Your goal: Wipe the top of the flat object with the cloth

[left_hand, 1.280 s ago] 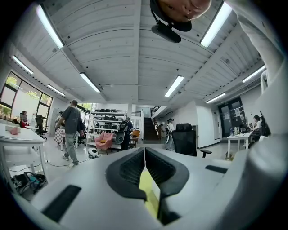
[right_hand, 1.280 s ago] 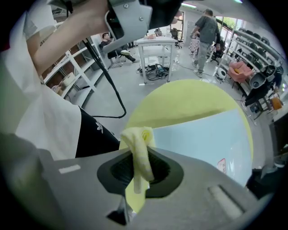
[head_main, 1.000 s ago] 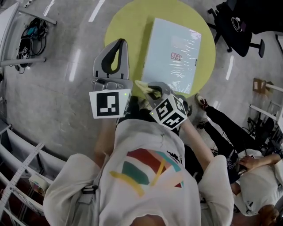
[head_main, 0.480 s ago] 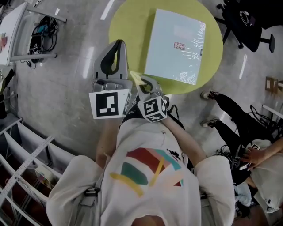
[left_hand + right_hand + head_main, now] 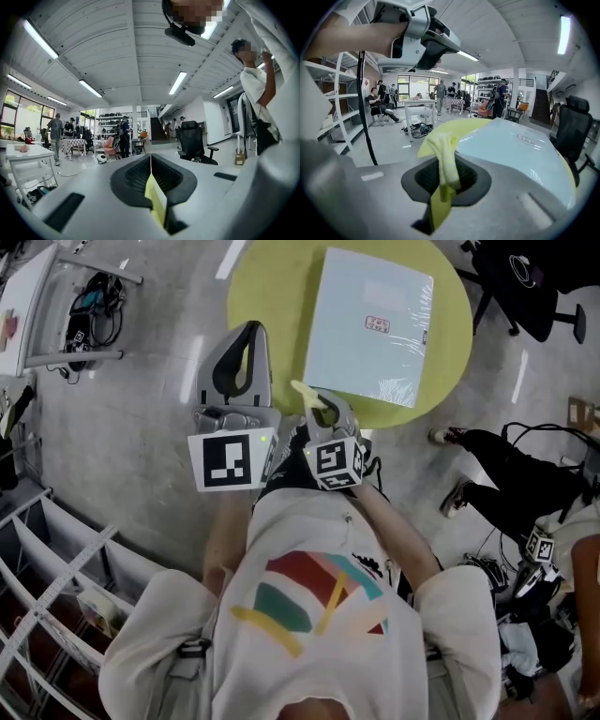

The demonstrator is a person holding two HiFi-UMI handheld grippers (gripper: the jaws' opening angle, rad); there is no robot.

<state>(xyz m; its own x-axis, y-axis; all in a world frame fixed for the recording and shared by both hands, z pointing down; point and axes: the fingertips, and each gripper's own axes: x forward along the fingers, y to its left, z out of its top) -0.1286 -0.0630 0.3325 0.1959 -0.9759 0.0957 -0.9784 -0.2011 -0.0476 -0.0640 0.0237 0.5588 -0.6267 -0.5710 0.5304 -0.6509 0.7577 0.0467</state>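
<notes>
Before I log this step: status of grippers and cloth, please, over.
Left gripper jaws shut, empty. Right gripper shut on cloth, short of flat object. Nothing on its top.

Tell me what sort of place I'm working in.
Probably an open-plan lab or workshop-style office. It is a large hall with long ceiling lights, an office chair, metal shelves along one side, and several people standing further off.
</notes>
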